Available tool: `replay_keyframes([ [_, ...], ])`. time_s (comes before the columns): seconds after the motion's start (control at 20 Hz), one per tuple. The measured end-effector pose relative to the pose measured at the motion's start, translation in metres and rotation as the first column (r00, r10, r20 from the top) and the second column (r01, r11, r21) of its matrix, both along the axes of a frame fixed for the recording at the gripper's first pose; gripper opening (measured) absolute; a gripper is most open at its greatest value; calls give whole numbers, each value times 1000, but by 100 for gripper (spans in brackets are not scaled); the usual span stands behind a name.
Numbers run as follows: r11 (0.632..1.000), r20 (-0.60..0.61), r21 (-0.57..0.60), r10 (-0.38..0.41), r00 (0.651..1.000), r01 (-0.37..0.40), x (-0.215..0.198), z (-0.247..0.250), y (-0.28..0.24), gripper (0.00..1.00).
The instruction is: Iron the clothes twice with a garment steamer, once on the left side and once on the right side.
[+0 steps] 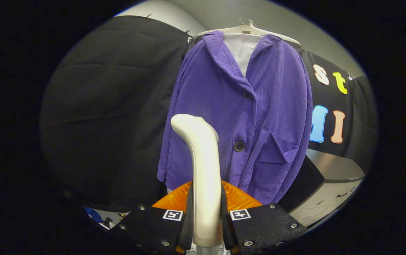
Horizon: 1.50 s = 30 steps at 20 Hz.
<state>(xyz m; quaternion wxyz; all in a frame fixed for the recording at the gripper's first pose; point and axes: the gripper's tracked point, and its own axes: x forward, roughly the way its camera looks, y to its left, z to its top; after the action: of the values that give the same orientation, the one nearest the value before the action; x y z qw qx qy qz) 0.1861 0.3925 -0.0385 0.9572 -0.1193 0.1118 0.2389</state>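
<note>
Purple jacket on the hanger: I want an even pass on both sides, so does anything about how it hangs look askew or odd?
The purple jacket hangs slightly skewed on its white hanger. Its pocket flap sticks out. The gripper is shut on the steamer, ahead of the jacket's left half.

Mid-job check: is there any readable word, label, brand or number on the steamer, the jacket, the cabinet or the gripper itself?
None readable.
Steamer, clamped between both fingers of the hand-held gripper: plain, no print visible.
Purple jacket on its hanger: no tag or lettering visible.
Square marker patches on the fingers: coded patterns, not text.
Grey cabinet beyond the jacket: small marks on its front, too small to read.
</note>
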Motion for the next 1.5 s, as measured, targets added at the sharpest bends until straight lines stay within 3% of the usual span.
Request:
replay_keyframes([
  [1.0, 989, -271, -144, -25, 962, -15, -38, -153, -35, 34],
  [1.5, 995, -295, -94, -62, 954, 35, -61, -147, -78, 34],
])
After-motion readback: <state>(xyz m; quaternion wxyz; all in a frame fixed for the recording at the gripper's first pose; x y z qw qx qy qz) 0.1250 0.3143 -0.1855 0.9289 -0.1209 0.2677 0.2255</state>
